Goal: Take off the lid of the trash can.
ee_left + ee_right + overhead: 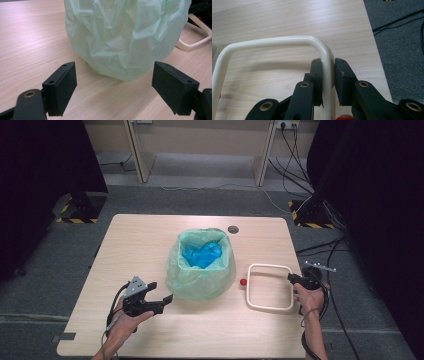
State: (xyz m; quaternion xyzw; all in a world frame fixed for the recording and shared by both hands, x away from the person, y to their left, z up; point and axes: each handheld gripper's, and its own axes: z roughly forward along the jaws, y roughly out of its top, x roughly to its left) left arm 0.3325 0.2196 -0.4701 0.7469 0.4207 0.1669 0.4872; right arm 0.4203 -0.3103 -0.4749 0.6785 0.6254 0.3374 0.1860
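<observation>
A pale green plastic bag (200,272) stands bunched in the middle of the wooden table (135,240), with something bright blue (202,254) inside it. My left gripper (161,291) is open just left of the bag's base, jaws wide apart and empty. In the left gripper view the bag (120,32) stands close ahead of the left gripper (113,85). A cream rounded-rectangle frame (270,266) lies to the bag's right. My right gripper (294,279) is shut on its right side. Up close, the frame's bar (269,41) runs between the pads of the right gripper (327,65).
A small red ball (243,282) sits by the frame's left edge and shows as a red ball (344,117) below my right jaws. A dark grommet (233,229) lies behind the bag. The table's right edge is near my right hand, with cables (320,247) on the floor beyond.
</observation>
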